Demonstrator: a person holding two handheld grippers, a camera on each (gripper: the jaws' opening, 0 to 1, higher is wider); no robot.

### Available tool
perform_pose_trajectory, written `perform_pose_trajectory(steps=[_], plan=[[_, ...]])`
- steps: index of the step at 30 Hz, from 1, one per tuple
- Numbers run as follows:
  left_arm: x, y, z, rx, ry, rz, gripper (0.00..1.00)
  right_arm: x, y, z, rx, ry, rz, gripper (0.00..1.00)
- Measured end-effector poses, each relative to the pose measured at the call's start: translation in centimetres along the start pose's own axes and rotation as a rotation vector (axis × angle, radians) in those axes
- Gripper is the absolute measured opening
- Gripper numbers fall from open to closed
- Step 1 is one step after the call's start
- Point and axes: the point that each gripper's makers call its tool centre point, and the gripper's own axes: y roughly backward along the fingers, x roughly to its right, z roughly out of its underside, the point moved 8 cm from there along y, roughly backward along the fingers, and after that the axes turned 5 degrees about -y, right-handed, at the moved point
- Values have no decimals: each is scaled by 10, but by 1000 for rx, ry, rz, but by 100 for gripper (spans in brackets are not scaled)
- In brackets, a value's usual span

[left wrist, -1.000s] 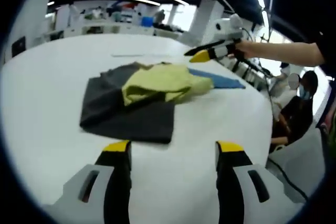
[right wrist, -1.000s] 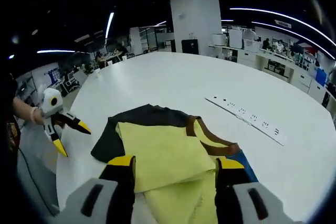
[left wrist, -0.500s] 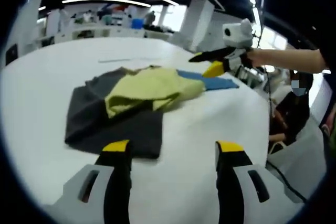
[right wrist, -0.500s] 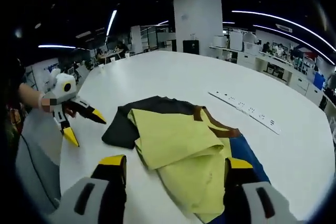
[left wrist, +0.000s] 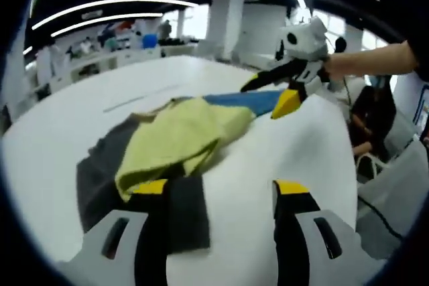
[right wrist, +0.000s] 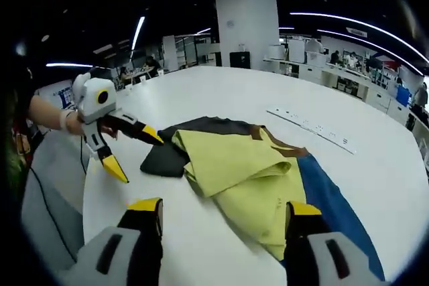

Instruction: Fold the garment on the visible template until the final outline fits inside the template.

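A crumpled yellow-green garment (left wrist: 181, 135) with brown trim (right wrist: 268, 140) lies on the white table, partly on a dark grey cloth (left wrist: 100, 172) and partly on a blue sheet (right wrist: 332, 199). My left gripper (left wrist: 221, 189) is open, its left jaw over the near edge of the dark cloth (right wrist: 167, 157). In the right gripper view the left gripper (right wrist: 139, 159) hangs open just beside that dark cloth. My right gripper (right wrist: 223, 207) is open, a little short of the garment (right wrist: 241, 172). In the left gripper view the right gripper (left wrist: 278, 93) hovers open above the blue sheet (left wrist: 248, 100).
A long white power strip (right wrist: 312, 132) lies on the table beyond the garment, and the power strip (left wrist: 141, 97) also runs behind the pile. The round white table (right wrist: 221, 92) has wide bare room around the cloths. Desks and seated people stand past its edge.
My left gripper has closed in on the pile, its left jaw now at the dark cloth's edge. My right gripper has drawn back off the garment. The garment lies as before.
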Motion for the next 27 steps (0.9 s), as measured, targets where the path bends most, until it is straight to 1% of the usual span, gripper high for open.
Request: perform_pose_trajectory(steps=[3, 4, 5, 6, 8, 10, 12, 13, 15, 18, 21, 22, 24, 25, 26, 27], plan=[[-1, -13, -11, -7, -86, 10, 54, 1, 4, 3, -2, -8, 5, 73], [0, -16, -13, -13, -93, 17, 54, 1, 6, 5, 0, -13, 6, 72], [1, -20, -17, -15, -121, 30, 54, 2, 7, 6, 2, -16, 8, 71], [1, -23, -20, -17, -128, 36, 55, 2, 10, 6, 15, -27, 8, 71], [3, -30, -24, -32, -184, 56, 54, 2, 13, 6, 30, -45, 12, 71], [5, -35, -28, -38, -218, 63, 53, 2, 14, 8, 34, -44, 14, 70], [6, -41, -31, -46, -231, 70, 51, 2, 16, 10, 39, -51, 15, 69], [7, -45, -35, -54, -278, 83, 51, 2, 16, 11, 40, -57, 14, 69], [7, -50, -37, -67, -307, 89, 51, 1, 17, 14, 42, -60, 15, 69], [4, -56, -42, -103, -392, 83, 49, 0, 19, 17, 43, -73, 14, 69], [4, -61, -47, -121, -467, 76, 45, 0, 21, 23, 46, -87, 16, 68], [4, -64, -49, -129, -521, 73, 44, 0, 21, 24, 45, -92, 16, 68], [4, -67, -52, -140, -576, 62, 42, 0, 22, 28, 48, -106, 16, 68], [5, -70, -53, -144, -622, 57, 41, 0, 22, 31, 47, -112, 18, 68], [6, -72, -54, -147, -647, 51, 40, 0, 23, 32, 46, -116, 18, 67], [7, -75, -55, -156, -697, 50, 39, 0, 24, 33, 49, -123, 18, 67]])
